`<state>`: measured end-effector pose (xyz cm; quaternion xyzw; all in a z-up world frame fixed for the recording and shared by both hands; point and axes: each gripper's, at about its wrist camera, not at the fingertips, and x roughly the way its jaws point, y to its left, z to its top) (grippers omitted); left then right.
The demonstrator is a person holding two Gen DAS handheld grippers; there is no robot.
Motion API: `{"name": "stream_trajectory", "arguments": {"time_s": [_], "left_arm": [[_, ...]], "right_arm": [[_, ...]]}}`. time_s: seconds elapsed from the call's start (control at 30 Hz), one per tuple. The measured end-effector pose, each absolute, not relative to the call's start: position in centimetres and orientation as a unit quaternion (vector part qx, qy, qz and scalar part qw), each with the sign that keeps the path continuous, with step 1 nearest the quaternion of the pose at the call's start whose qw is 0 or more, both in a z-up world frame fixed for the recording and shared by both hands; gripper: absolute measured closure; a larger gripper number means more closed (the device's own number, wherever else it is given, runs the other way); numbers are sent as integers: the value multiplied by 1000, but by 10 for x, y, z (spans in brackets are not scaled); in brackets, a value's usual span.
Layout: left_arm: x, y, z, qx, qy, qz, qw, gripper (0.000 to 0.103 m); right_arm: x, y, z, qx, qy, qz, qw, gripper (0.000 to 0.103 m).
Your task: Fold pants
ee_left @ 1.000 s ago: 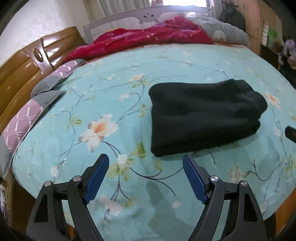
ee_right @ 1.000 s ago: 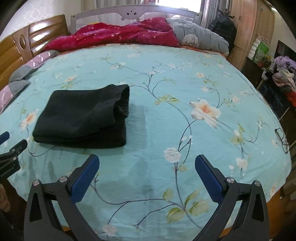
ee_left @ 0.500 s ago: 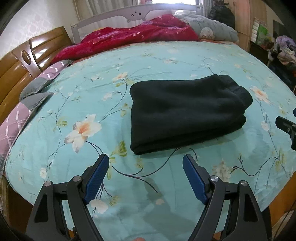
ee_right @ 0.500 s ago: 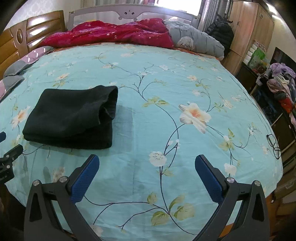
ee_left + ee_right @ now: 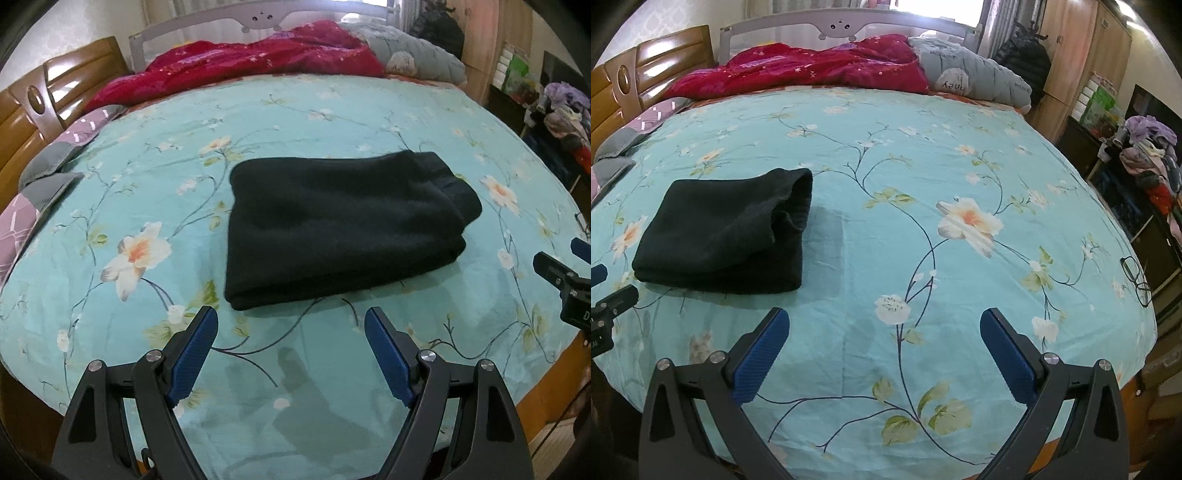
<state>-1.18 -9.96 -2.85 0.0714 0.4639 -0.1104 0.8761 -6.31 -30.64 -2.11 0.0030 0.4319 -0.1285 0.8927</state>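
A pair of black fleece pants [image 5: 340, 225] lies folded into a thick rectangular bundle on the bed's turquoise sheet printed with white and peach flowers [image 5: 147, 184]. In the right wrist view the same bundle [image 5: 720, 232] sits toward the left side of the sheet [image 5: 923, 166], its layered open end facing right.

The left gripper with black arms and blue ribbed finger pads [image 5: 291, 325] hangs just short of the bundle's near edge, its jaws spread wide and holding nothing. The right gripper of the same build [image 5: 884, 325] is likewise released and empty, over bare sheet to the right of the pants and apart from them.

At the far side of the bed a crumpled crimson quilt [image 5: 812, 70] lies beside a grey padded pillow with a round printed patch [image 5: 971, 77]. A brown wooden headboard [image 5: 44, 107] runs along the left, with mauve and grey pillows [image 5: 55, 147] against it. Near the sheet's right edge is a thin dark object, probably a pair of spectacles [image 5: 1136, 277], though it is too small to be sure.
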Motion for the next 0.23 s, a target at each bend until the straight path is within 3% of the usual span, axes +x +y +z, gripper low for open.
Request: {"name": "stream_trajectory", "arguments": {"time_s": [0.23], "left_arm": [[-18,-115,-11,60,452,-148,878,20]], "right_arm": [[-67,-315,-23,21,436,-137,889,0]]}}
